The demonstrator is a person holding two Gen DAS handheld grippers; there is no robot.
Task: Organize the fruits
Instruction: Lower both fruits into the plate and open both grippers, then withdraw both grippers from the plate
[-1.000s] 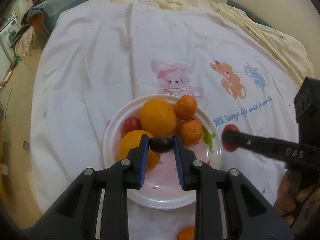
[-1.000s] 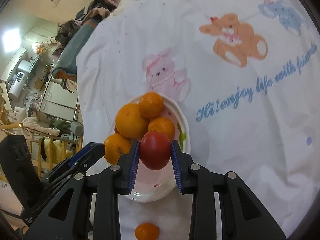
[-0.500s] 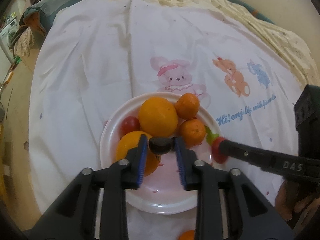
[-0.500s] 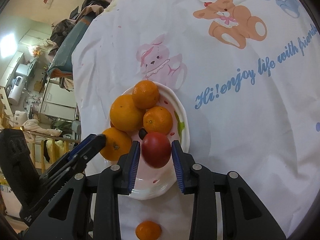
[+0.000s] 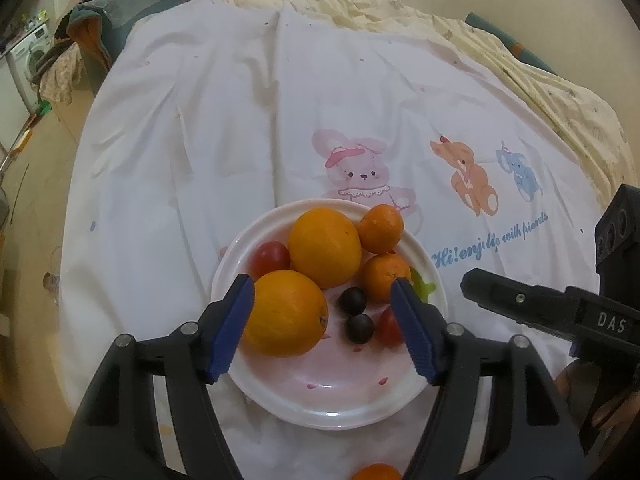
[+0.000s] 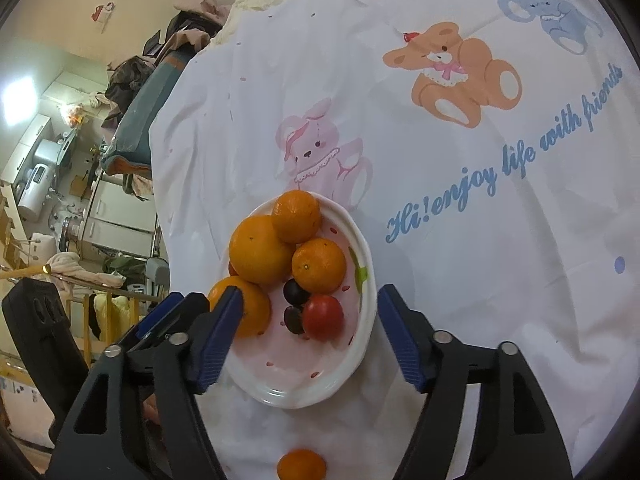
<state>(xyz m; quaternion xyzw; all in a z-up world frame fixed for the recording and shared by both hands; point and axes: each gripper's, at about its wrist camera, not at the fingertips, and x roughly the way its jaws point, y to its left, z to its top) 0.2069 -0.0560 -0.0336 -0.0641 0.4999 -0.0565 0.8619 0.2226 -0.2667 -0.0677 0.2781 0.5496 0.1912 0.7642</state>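
White bedding [image 5: 224, 128] printed with a pink rabbit, an orange bear and a blue elephant covered the bed you worked on, with a cluttered room visible beyond its left edge. On that side, your left hand-held gripper [image 5: 322, 328] hung over the near part of the white plate [image 5: 320, 408], its blue-padded jaws spread wide and holding nothing; one jaw stood just beside the nearer large orange [image 5: 285, 313]. Moving right across the plate, you had a small red tomato [image 5: 272, 257] at the left edge, a second large orange [image 5: 325, 246] in the middle, two mandarins [image 5: 380, 228] on the far right side, then two dark grapes [image 5: 352, 301] lying close together and another red tomato [image 6: 322, 317] touching the nearer grape. Your right hand-held gripper [image 6: 310, 336] was likewise splayed open and empty above that tomato, its jaws straddling the plate. Both releases looked finished, so I judge the step in hand was the drop-off, with most of the fruit already gathered. One mandarin [image 6: 301, 465] lay alone on the bedding just short of the plate, nearest you. Your next move probably called for lifting clear of the pile, bringing one gripper down around that loose mandarin, closing gently, and setting it in the bare near part of the plate without nudging the grapes.
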